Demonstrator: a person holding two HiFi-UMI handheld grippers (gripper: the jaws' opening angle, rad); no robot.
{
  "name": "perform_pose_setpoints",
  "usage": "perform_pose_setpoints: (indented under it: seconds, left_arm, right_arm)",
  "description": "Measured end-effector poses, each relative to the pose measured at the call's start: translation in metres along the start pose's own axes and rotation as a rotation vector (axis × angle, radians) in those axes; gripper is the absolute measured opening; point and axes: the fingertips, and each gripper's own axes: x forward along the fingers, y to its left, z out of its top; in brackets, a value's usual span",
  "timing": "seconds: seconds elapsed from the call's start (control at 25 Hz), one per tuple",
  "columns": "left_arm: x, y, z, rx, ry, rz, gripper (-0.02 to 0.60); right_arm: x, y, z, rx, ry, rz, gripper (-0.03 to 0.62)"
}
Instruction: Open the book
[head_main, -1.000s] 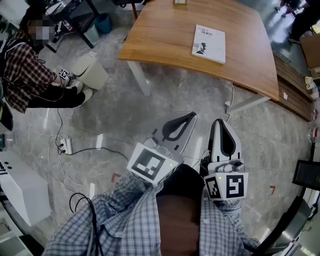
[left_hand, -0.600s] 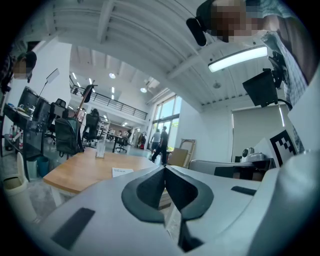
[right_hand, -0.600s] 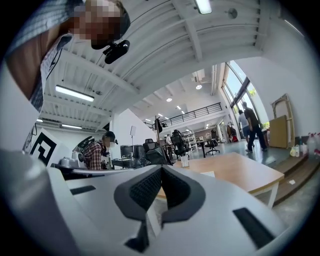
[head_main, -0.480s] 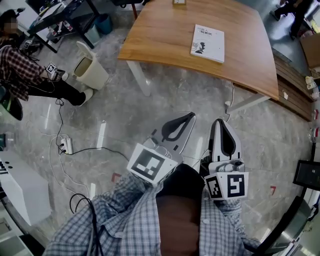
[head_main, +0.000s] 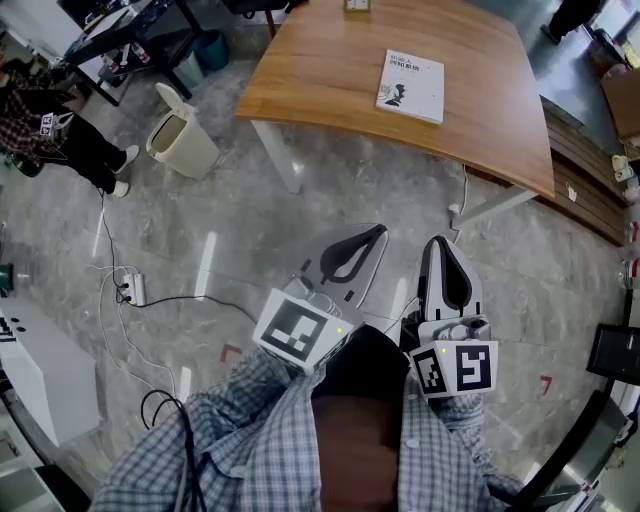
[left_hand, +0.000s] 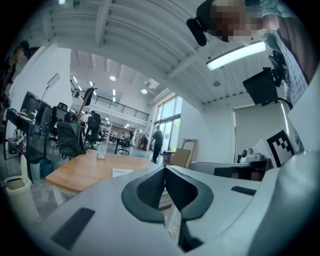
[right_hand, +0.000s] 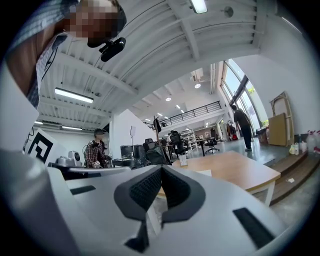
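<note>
L gripper (head_main: 378, 233) is pressed together, pads meeting at the tips w/ nothing between them; its own view shows the same (left_hand: 165, 168). R gripper (head_main: 441, 243) is likewise closed and empty, tips touching (right_hand: 161, 168). Both are held low near the person's body, over the stone floor (head_main: 250, 230), pointing toward the table (head_main: 330, 70) but well apart from it.

The book (head_main: 411, 86) lies flat and closed on the wooden table top, toward the far-right part, clear of the edges, nothing on it. Seen from the L gripper it's a pale slab on the table (left_hand: 122, 172). A bin (head_main: 180, 140) stands on the floor left of the table, out of the way.

Judgement: task not started; approach comes first. Book looks like a thin paperback, so prob. light, w/ a soft, bendy cover, smooth and likely a bit slippery on the wood. It may slide if nudged sideways. Best bet: one gripper presses down near the spine side to pin it, the other works a tip under the free cover edge and lifts. Can't tell from here which edge is the spine. Pinching too hard could crease the cover.
</note>
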Motion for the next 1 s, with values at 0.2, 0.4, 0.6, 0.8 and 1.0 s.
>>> perform_pose_setpoints:
  seconds: [0.2, 0.4, 0.6, 0.8, 1.0]
  left_arm:
    - [-0.002, -0.012, -0.005, -0.011, -0.005, 0.008, 0.008]
    - [0.004, -0.018, -0.010, -0.011, -0.008, 0.010, 0.008]
    - [0.019, -0.008, -0.016, -0.014, -0.002, 0.019, 0.008]
    - [0.045, 0.013, -0.019, -0.011, -0.001, 0.019, 0.008]
    - [0.083, 0.045, -0.016, -0.015, 0.013, 0.015, 0.008]
  right_arm:
    - [-0.013, -0.004, -0.003, -0.016, 0.017, 0.008, 0.018]
    - [-0.014, -0.015, -0.007, -0.013, 0.033, 0.000, 0.018]
    - [-0.005, -0.026, -0.011, -0.018, 0.040, -0.012, 0.018]
    - [0.020, -0.042, -0.017, -0.017, 0.048, -0.020, 0.018]
    - [0.062, -0.063, -0.013, -0.005, 0.046, -0.030, 0.018]
